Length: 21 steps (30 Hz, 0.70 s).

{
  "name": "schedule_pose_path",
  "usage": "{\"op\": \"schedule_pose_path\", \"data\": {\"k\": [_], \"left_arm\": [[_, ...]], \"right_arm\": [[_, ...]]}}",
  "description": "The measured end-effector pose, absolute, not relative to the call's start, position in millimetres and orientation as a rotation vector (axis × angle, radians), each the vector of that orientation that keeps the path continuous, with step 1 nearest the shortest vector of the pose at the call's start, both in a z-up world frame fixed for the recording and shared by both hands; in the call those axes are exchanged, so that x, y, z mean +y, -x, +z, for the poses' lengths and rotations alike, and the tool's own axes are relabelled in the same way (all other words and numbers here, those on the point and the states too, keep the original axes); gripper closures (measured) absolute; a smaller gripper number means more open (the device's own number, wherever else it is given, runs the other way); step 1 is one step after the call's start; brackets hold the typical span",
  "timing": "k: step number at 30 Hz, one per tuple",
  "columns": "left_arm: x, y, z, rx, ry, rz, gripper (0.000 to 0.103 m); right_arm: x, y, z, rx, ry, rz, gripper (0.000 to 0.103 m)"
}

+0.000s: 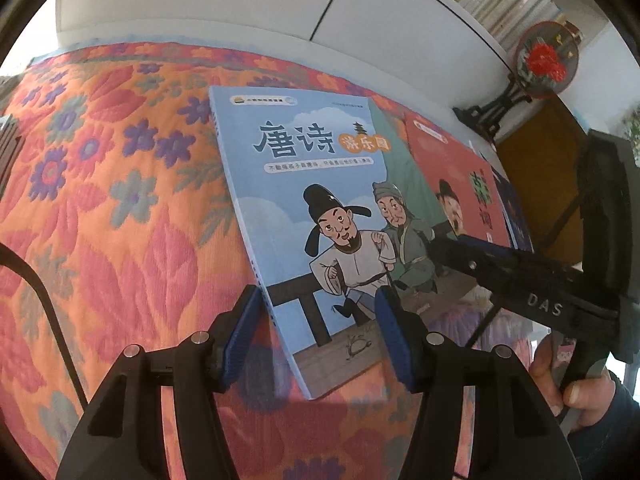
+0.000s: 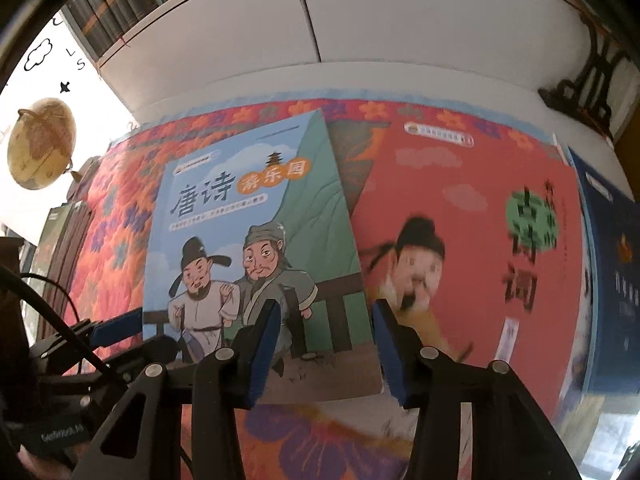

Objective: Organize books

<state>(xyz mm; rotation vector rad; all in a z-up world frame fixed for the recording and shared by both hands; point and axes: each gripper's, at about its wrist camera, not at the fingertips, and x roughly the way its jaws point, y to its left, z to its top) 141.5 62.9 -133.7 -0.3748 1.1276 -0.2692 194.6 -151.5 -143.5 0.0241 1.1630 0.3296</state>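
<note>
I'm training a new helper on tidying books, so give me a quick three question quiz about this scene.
1. True or false: the blue book lies flat on the flowered cloth.
2. Which book lies right beside it: A red, B yellow, C white?
3. What round thing shows at the far left of the right wrist view?

Key
1. True.
2. A, the red book.
3. A globe.

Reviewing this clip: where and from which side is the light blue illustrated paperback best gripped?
Grip the light blue illustrated paperback at its near bottom edge, coming in low from the front. It lies flat on the floral quilted cloth, and its right edge overlaps the red paperback, so only thin edges offer purchase.
</note>
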Motion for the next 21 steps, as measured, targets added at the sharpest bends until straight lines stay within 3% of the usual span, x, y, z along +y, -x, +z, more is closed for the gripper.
{"op": "schedule_pose_path", "data": {"k": [13,21], "left_arm": [[43.2,-50.4,-131.6,1.226,0.237,-0.411,0.048],[29.7,-46.9,-132.9,1.229,0.160,-0.335,0.048]], "right_arm": [[-170.4,-52.6,-151.0,1.286,-0.032,0.372,0.056],[-179.7,-61.7,-154.3,1.247,-0.082,0.312,0.057]]}}
